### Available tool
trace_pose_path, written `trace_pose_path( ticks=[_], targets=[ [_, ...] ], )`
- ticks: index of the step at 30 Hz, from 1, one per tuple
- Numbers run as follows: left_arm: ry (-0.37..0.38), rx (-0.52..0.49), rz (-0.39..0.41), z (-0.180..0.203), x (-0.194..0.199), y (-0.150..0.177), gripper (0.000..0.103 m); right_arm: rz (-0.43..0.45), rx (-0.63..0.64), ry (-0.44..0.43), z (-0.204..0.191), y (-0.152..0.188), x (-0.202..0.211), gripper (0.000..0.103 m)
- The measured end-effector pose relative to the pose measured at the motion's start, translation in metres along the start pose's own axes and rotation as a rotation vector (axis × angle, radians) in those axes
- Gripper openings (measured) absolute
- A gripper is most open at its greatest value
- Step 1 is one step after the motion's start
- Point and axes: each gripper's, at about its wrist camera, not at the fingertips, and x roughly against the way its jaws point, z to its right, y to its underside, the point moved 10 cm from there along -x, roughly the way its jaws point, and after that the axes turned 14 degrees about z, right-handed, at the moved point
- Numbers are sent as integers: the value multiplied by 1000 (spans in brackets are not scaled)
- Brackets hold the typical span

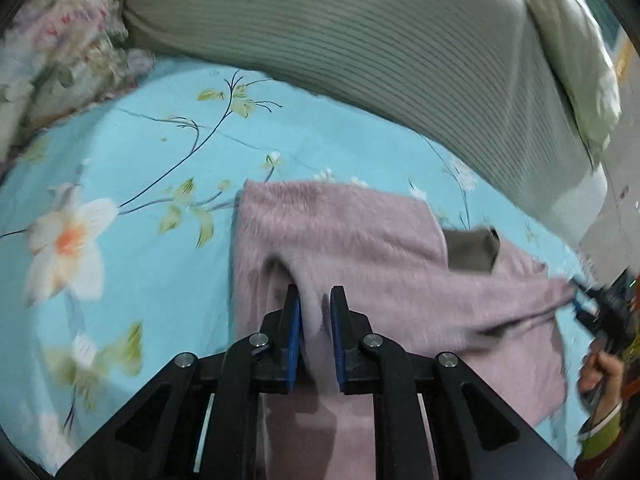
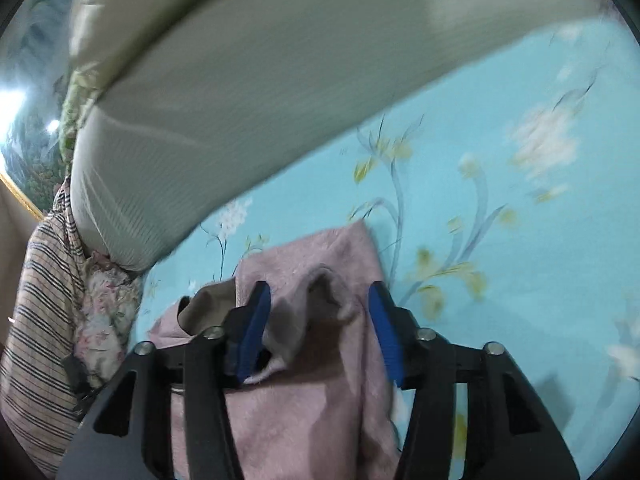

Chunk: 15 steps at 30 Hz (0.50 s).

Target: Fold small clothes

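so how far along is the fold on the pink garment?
Partly done: the pink fuzzy garment lies on the blue floral sheet with one layer already doubled over. In hand: the left gripper pinches a ridge of it; the right gripper is open over the garment's other end. Left: finishing and flattening; a grey lining still shows.

No readable writing in either view.
We find no text, label, brand, number or sign that we can read on anything here; the only candidate, a pale wall panel with orange and teal patches at the right edge of the left wrist view, is too blurred for us to tell whether it bears any lettering.
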Motion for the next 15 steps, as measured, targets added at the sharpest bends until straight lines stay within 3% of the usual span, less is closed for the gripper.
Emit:
trace_pose_path(
  ticks=[2, 4, 6, 9, 12, 15],
  targets=[
    [43, -36, -14, 21, 21, 20, 16, -13, 58, -57, -21, 12, 17, 53],
    [91, -60, -32, 42, 35, 37, 21, -99, 160, -147, -53, 45, 23, 52],
    [178, -80, -80, 72, 39, 60, 24, -249, 307, -211, -84, 97, 16, 51],
    [245, -137, -172, 106, 30, 94, 24, -383, 478, -221, -103, 146, -4, 47],
    [168, -266, -243, 111, 0, 108, 23, -425, 557, -179, -105, 157, -36, 47],
    [199, -222, -246, 108, -26, 88, 13, -372, 557, -91, -92, 126, -70, 47]
  ],
)
